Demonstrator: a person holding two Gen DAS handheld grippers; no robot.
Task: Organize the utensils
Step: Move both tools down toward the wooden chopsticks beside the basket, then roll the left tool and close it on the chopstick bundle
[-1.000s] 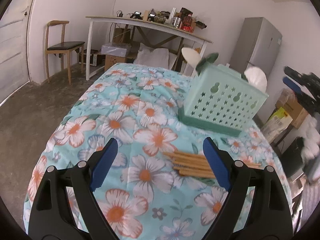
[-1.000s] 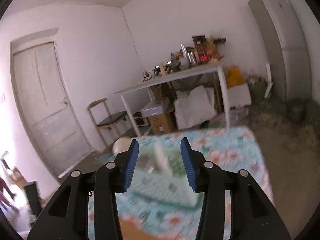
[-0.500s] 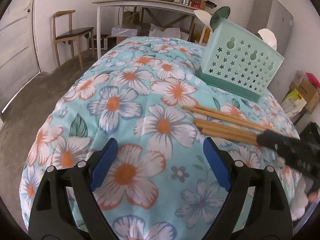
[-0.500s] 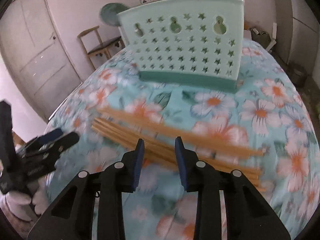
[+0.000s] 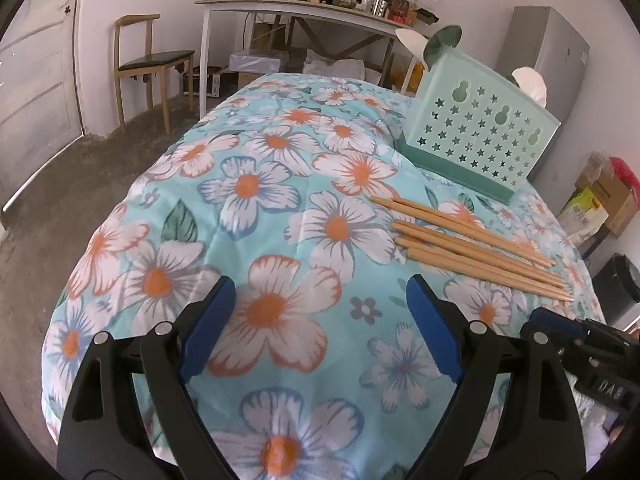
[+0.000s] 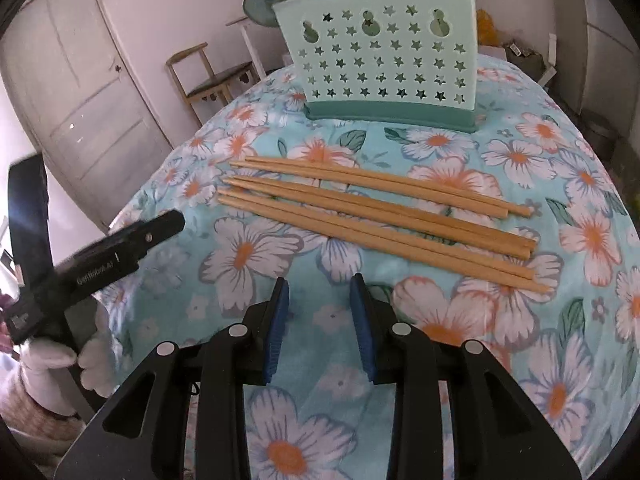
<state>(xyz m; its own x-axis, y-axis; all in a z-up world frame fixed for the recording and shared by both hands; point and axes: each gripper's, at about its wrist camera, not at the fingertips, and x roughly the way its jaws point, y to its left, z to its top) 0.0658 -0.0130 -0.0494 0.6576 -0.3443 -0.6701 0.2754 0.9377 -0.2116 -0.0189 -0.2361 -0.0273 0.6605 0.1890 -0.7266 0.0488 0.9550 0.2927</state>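
Several wooden chopsticks point(image 6: 380, 216) lie side by side on the floral tablecloth point(image 6: 248, 256), also in the left wrist view point(image 5: 472, 244). A mint-green perforated utensil holder point(image 6: 384, 60) stands upright behind them, with spoons sticking out of it point(image 5: 484, 132). My right gripper point(image 6: 320, 296) is open and empty, just short of the chopsticks. My left gripper point(image 5: 320, 308) is wide open and empty, left of the chopsticks. The right gripper also shows in the left wrist view point(image 5: 560, 324), and the left gripper in the right wrist view point(image 6: 160, 228).
The table edge curves away on all sides. A wooden chair point(image 5: 148, 60) and a white workbench point(image 5: 304, 8) with clutter stand behind. A grey fridge point(image 5: 544, 52) and cardboard boxes point(image 5: 604, 196) are at the right.
My right gripper has pulled back a little from the chopsticks and opened wider. My left gripper has risen slightly; the chopsticks have not moved.
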